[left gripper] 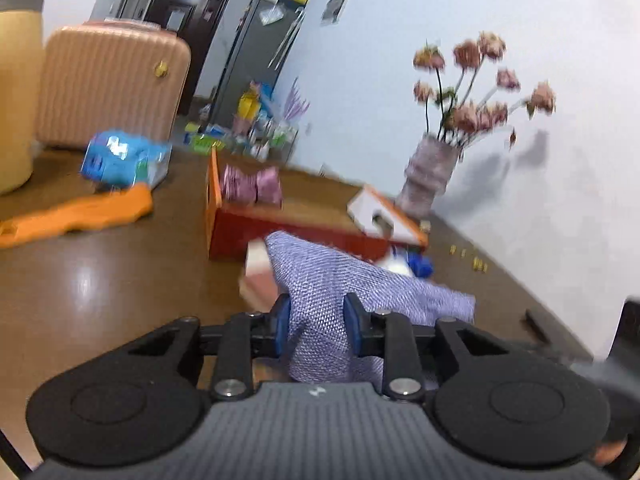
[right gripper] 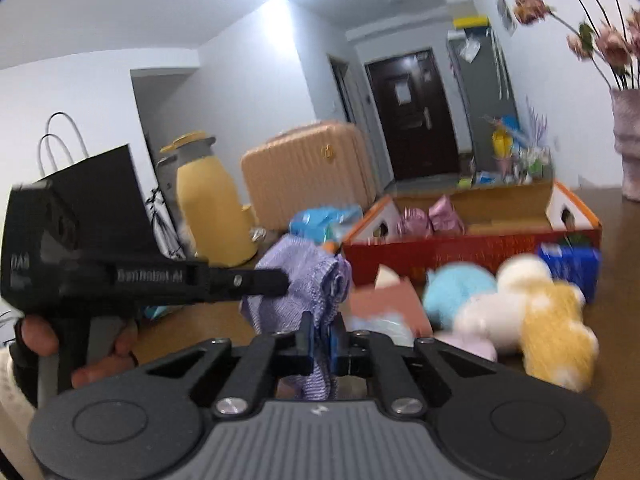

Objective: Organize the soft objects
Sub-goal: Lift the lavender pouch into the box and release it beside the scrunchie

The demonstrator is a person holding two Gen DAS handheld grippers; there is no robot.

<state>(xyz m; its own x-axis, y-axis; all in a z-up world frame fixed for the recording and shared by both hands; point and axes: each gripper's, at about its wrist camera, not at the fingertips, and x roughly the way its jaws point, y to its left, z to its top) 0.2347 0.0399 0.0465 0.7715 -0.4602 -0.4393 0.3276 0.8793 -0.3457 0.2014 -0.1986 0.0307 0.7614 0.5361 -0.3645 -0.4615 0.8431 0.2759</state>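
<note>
A purple knitted cloth [left gripper: 332, 280] hangs between both grippers above the brown table. My left gripper [left gripper: 316, 320] is shut on one end of it. My right gripper [right gripper: 322, 340] is shut on the other end of the cloth [right gripper: 296, 280]. The left gripper [right gripper: 276, 282] shows from the side in the right wrist view, held in a hand. An open red and orange box [right gripper: 472, 252] stands behind, with a pink shiny soft item [right gripper: 434, 218] inside. Soft plush toys lie to the right: blue [right gripper: 456, 288], white [right gripper: 496, 312], yellow [right gripper: 556, 332].
An orange cloth [left gripper: 80, 216] and a blue packet [left gripper: 124, 160] lie at the table's left. A yellow jug [right gripper: 212, 208], a pink suitcase [right gripper: 308, 168] and a black paper bag [right gripper: 100, 192] stand behind. A vase of dried flowers [left gripper: 432, 176] stands by the wall.
</note>
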